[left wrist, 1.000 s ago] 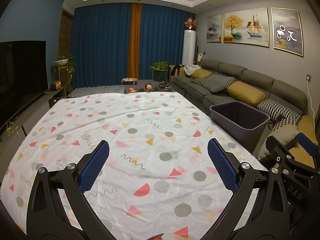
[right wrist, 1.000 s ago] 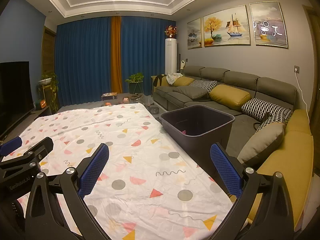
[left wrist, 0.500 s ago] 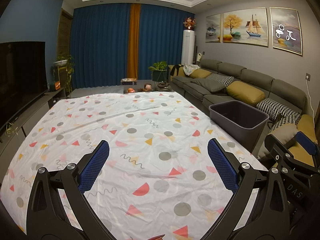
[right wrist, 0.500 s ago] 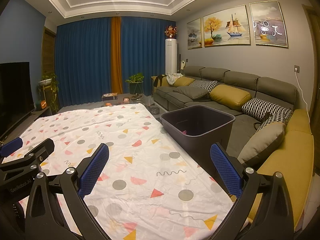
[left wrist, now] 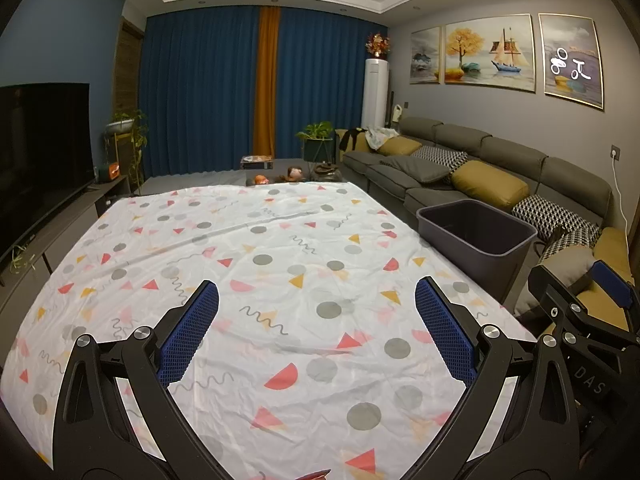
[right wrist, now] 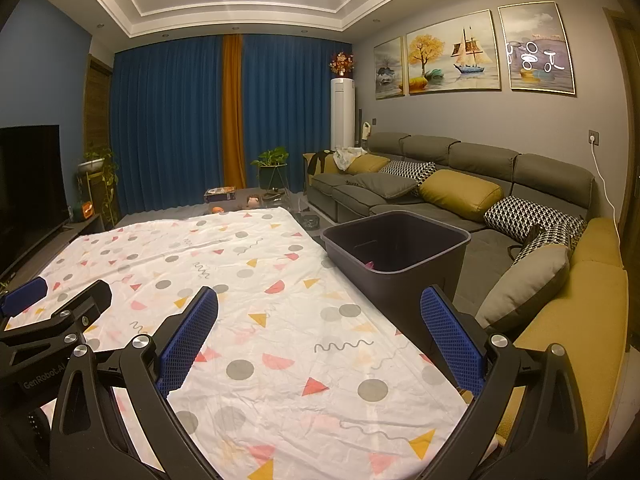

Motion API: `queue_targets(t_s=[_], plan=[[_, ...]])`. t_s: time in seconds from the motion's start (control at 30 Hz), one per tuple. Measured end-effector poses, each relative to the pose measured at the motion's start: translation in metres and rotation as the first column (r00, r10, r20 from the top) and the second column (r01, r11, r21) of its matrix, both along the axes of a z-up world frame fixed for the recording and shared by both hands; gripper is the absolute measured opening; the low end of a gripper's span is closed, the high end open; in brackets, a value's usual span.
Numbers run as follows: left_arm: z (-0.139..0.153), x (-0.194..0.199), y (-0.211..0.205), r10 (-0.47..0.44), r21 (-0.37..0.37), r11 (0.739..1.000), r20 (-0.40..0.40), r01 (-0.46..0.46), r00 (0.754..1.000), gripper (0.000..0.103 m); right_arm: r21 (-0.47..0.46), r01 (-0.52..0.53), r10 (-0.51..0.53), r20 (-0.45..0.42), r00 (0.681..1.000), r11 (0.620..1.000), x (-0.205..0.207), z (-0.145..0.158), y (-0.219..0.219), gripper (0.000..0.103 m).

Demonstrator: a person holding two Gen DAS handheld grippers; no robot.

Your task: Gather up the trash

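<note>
both of my hand-held grippers are empty w/ fingers spread wide apart: left hand-held gripper (left wrist: 316,324) and right hand-held gripper (right wrist: 320,332) each hover over the white desk cloth printed w/ grey dots and pink/yellow triangles (left wrist: 280,264). nothing between either pair of blue mesh pads.

the dark grey rectangular plastic bin (right wrist: 396,240) sits ahead and to the right of the right hand-held gripper, tight against the desk's right edge; from the left hand-held gripper it's further off, fwd-right (left wrist: 476,228). inside it i see a small pink scrap (right wrist: 369,265) low in the near corner, so i judge some trash is already in.

step in hand, imo: looks like the tail end, or a search pause. i can't spot any loose trash on the cloth in either view. only a small red-orange sliver (left wrist: 316,475) at the bottom edge of the left view, right under that hand-held gripper; can't tell what it is.

next move calls for tilting the left hand-held gripper down to check that sliver. if it's trash, close on it, then carry fwd-right over the bin rim and let go. otherwise scan the near desk edge before calling it done.
</note>
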State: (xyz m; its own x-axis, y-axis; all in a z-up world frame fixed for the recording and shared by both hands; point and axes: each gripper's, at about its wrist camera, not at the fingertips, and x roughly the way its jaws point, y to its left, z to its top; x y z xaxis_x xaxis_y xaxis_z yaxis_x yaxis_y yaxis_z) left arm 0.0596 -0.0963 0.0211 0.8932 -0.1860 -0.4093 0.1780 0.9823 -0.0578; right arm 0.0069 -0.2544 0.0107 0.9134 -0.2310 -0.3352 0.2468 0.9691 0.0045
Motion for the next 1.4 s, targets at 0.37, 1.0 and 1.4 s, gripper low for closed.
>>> queue_targets(t_s=[0.37,1.0,1.4], plan=[[-0.0011,-0.0002,-0.0004,-0.002,0.0,1.0,-0.001,0.002,1.0,0.097,0.001,-0.001,0.001,0.0,1.0,1.0,0.0001,0.0,0.0006,0.097],[-0.0041,-0.0005,-0.0006,-0.018,0.017,1.0,-0.001,0.018,1.0,0.094,0.004,-0.001,0.001,0.001,1.0,1.0,0.0007,0.0015,0.0015,0.097],[-0.0053,-0.0008,-0.0008,-0.029,0.024,0.999,-0.004,0.029,1.0,0.09,0.01,0.004,-0.004,0.004,1.0,1.0,-0.0001,0.0017,0.0005,0.097]])
